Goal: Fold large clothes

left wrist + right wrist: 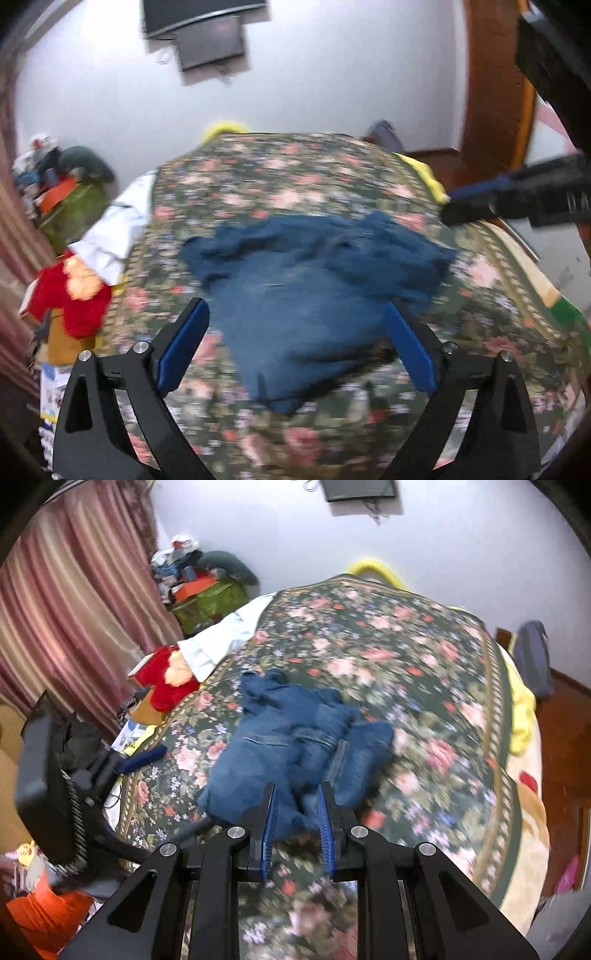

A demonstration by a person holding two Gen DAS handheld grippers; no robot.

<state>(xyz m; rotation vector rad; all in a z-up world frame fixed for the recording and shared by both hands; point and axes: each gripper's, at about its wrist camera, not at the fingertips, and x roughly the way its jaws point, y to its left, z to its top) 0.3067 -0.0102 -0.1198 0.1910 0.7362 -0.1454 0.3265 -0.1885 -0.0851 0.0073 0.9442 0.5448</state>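
The blue jeans (295,746) lie crumpled in a heap at the middle of the bed (424,657). The left tool (295,317) hangs wide open above them, gripping nothing. The right tool (296,794) is nearly closed, empty.

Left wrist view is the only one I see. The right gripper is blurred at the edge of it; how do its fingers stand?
Observer: The right gripper has its fingers close together at the near edge of the jeans. I cannot confirm a grip.
Operator: Do the jeans show any detail?
Observer: Yes, a waistband crosses the middle of the heap.
Operator: And further to the right?
Observer: Something pink lies beyond the bed, low down.
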